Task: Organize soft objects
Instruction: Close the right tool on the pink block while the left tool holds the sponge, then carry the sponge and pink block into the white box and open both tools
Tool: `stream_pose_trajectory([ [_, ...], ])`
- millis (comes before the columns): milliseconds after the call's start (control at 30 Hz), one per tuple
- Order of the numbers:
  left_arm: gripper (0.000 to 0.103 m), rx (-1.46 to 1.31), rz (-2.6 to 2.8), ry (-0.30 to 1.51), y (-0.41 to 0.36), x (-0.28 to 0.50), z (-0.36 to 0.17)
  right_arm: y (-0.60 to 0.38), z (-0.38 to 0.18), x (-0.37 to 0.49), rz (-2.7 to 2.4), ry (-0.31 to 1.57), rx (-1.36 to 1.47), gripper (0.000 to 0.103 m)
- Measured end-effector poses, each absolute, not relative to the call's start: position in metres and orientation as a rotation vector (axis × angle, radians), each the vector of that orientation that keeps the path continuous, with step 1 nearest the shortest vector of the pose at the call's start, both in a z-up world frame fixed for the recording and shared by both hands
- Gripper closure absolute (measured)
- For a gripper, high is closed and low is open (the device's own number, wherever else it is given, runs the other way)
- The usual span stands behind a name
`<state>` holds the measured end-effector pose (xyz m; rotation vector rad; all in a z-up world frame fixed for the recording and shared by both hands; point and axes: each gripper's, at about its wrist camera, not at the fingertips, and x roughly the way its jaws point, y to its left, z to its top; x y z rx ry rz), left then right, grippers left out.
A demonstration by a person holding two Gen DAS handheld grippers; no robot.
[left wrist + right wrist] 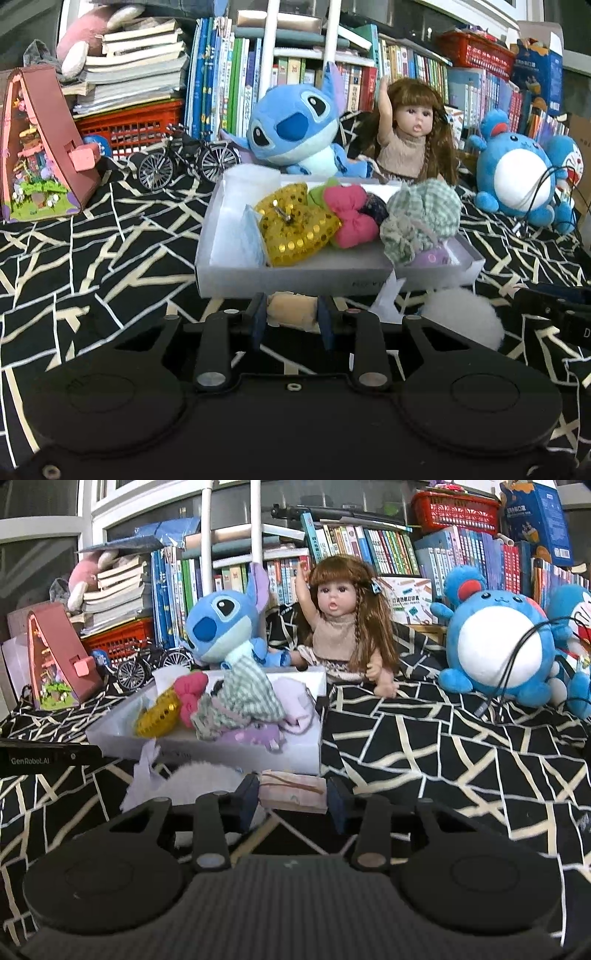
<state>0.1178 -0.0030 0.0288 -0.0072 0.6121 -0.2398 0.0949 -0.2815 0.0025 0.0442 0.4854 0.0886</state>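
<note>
Two tools each pinch something soft just before the white box [332, 273] — left tool [290, 317] a beige roll [291, 314], right tool [293, 794] a pinkish folded cloth [293, 792] — so lift both clear of the near wall, then release into bare space inside.
</note>
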Motion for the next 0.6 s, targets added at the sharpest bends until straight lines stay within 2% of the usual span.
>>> stream_pose_trajectory([
  [600,0.075,-0.05,-0.27,0.664,-0.014,0.168,0.049,-0.278,0.029,0.172,0.163,0.66,0.111,0.058],
])
